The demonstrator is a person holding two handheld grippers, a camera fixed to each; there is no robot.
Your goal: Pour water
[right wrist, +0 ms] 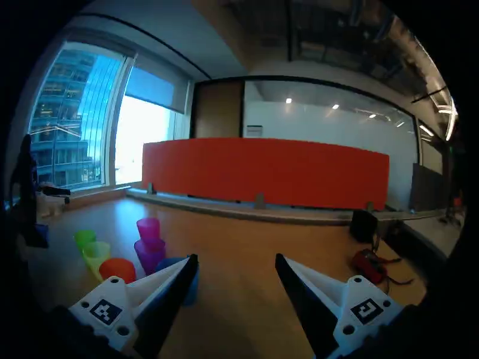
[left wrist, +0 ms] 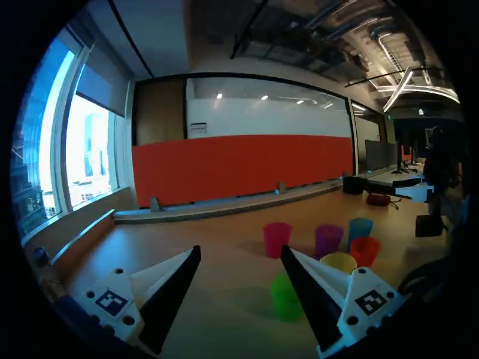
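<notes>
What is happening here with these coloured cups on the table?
A person holds two claws above a wooden table, and both are open and empty. The left claw points toward six plastic cups standing close together: a pink cup, a purple cup, a blue cup, an orange cup, a yellow cup and a green cup. The right claw hovers beside the same group. No cup is gripped, so pouring has not begun.
</notes>
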